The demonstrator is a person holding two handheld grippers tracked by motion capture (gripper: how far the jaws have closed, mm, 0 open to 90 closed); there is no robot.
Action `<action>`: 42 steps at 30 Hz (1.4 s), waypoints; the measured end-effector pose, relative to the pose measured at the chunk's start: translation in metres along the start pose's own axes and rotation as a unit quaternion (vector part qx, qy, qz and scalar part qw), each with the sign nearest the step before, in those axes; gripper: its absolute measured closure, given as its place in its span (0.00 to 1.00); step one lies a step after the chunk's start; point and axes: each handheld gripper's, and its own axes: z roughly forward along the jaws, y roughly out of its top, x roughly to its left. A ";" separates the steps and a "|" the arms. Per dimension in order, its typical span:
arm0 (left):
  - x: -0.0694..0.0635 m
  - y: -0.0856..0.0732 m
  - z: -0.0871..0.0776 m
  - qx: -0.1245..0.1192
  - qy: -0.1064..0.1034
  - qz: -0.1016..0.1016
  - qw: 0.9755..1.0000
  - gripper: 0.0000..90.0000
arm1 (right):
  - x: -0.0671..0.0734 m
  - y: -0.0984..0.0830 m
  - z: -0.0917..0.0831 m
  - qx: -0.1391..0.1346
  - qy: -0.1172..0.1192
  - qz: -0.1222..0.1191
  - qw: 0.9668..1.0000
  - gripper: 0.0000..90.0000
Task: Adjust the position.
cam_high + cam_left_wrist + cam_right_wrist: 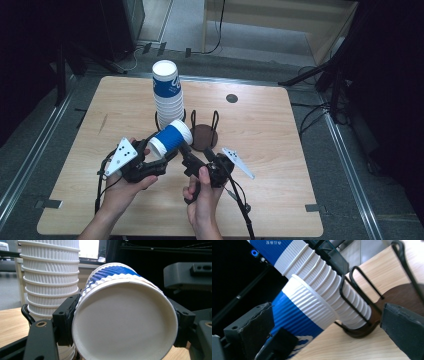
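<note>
Two claws meet over the table, and we hold one in each hand. Our left claw is shut tight on a cup. Its two black pads press on the sides of the cup, right by the wide rim. In the left gripper view the cup sits between the jaws with its open mouth facing us, and we can look into the white inside. The cup lies tipped on its side, up off the table. It is blue in the middle and white at both ends.

Our right claw is wide open. It holds nothing. In the right gripper view its jaws stand far apart, and the cup is between them but closer to the left jaw. We cannot tell if that jaw touches the cup. The small end of the cup points up and toward the right claw.

Just behind the cup stands a stack of cups. The stack sits in a wire holder. Beside it is a second holder with a round brown base. The held cup is near the stack but not on it.
</note>
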 end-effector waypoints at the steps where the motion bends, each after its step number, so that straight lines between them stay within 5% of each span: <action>1: 0.000 0.000 0.000 -0.001 0.000 0.000 1.000 0.29 | 0.000 0.000 0.000 0.000 0.003 0.010 1.000 0.00; 8: -0.003 -0.001 0.001 -0.004 -0.004 0.002 1.000 0.29 | 0.000 0.001 0.002 0.005 0.019 0.084 0.996 0.00; 17: -0.006 -0.002 0.002 -0.006 -0.012 0.002 1.000 0.29 | -0.002 0.000 0.007 0.017 0.031 0.184 0.982 0.00; 25: -0.008 -0.003 0.003 -0.004 -0.020 0.005 1.000 0.29 | -0.004 -0.002 0.015 0.022 0.051 0.217 0.975 0.00; 42: -0.012 -0.004 0.005 -0.004 -0.035 0.005 0.999 0.29 | -0.013 -0.001 0.029 0.036 0.075 0.238 0.968 0.00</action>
